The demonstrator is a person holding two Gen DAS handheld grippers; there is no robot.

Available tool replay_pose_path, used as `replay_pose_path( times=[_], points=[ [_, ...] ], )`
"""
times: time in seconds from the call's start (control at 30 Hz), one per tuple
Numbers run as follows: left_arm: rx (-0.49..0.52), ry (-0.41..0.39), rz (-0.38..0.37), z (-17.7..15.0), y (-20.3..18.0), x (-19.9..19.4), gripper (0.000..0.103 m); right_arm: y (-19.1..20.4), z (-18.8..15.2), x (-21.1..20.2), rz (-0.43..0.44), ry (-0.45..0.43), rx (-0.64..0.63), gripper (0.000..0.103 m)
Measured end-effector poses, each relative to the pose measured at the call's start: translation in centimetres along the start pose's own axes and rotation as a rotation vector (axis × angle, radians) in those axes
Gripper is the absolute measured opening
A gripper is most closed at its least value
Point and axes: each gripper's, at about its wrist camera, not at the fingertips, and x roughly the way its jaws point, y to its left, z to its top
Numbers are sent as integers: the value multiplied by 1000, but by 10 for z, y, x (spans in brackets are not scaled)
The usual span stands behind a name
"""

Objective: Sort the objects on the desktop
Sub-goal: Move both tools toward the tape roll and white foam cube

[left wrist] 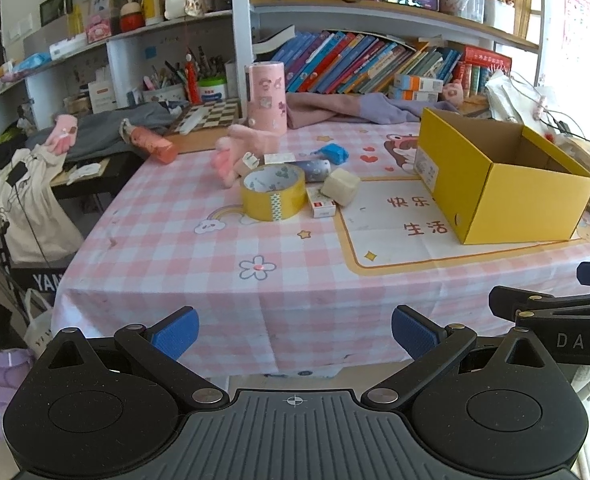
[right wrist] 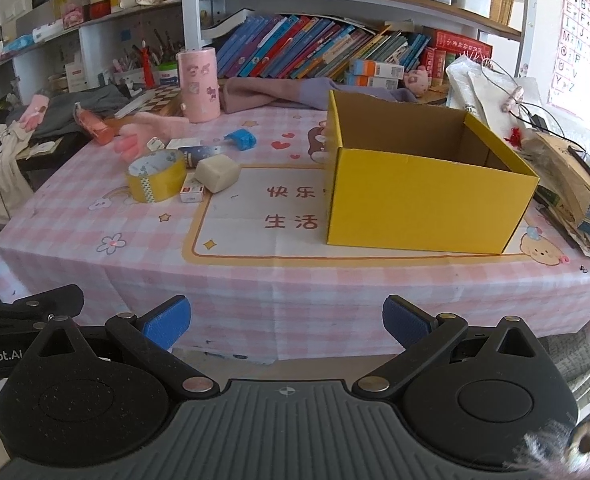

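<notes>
Lying tube (left wrist: 314, 169), long axis left-right, beside tape roll (left wrist: 273, 192)

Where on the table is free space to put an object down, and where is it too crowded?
Free: the near strip of tablecloth before the yellow box, and the patch between the box and the tape roll. Crowded: the cluster behind the tape, around the white block and blue item.

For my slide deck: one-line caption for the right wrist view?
Open right gripper faces a pink checked tablecloth with an open yellow box and a tape roll.
</notes>
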Motion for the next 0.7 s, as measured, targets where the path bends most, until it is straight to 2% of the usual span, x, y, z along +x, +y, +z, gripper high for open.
replay_pose_path(
  times=[0.43, 0.7],
  points=[
    [-80, 34, 9, -4, 22, 7, 103, 15, 7, 13, 66, 17, -32, 100],
    [-100, 42, 44, -1, 32, 16, 103, 28, 15, 27, 111, 19, -53, 100]
  ],
)
